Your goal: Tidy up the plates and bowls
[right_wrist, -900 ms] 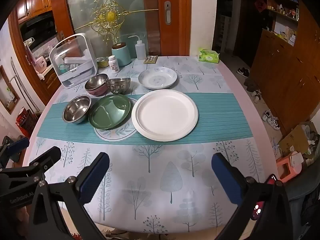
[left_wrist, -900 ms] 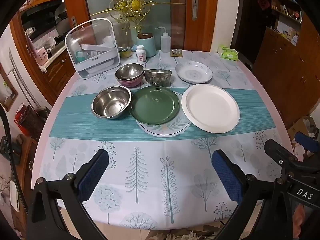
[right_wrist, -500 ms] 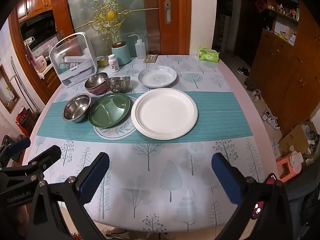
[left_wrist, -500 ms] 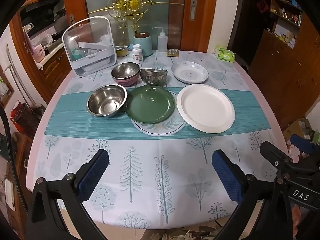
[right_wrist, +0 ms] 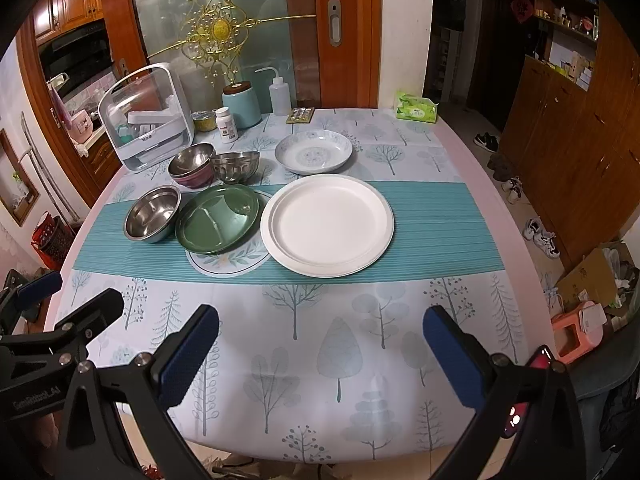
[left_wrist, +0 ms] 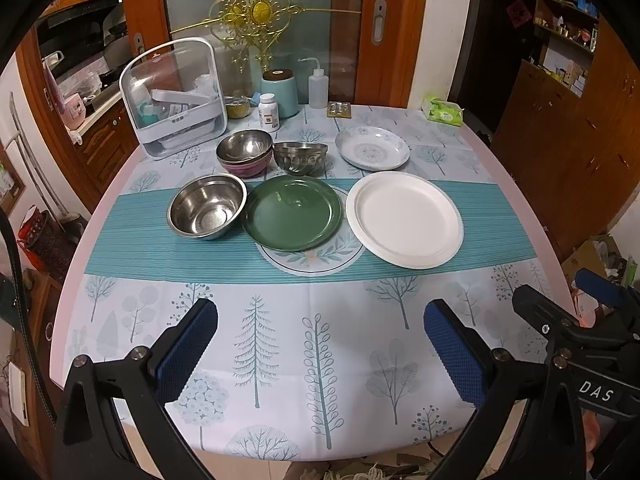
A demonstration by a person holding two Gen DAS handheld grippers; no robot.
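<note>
On the teal runner sit a steel bowl (left_wrist: 207, 210), a green plate (left_wrist: 293, 212) on a patterned mat, and a big white plate (left_wrist: 404, 218). Behind them stand a steel bowl nested in a purple bowl (left_wrist: 245, 157), a fluted steel bowl (left_wrist: 300, 157) and a blue-patterned plate (left_wrist: 372, 148). The same dishes show in the right wrist view: white plate (right_wrist: 327, 223), green plate (right_wrist: 218, 222), steel bowl (right_wrist: 153, 218). My left gripper (left_wrist: 320, 338) hovers open over the table's near edge. My right gripper (right_wrist: 320, 338) is open too, beside it, nothing between the fingers.
A clear lidded dish box (left_wrist: 174, 98) stands at the back left, with a teal canister (left_wrist: 280, 92), squeeze bottle (left_wrist: 318, 88), pill bottle (left_wrist: 268, 112) and tissue pack (left_wrist: 442, 110) along the far edge. Wooden cabinets (right_wrist: 572, 128) flank the right; shoes and boxes lie on the floor.
Both grippers have drawn back a little from the table, so the dishes look slightly farther away. Neither set of jaws has moved.
</note>
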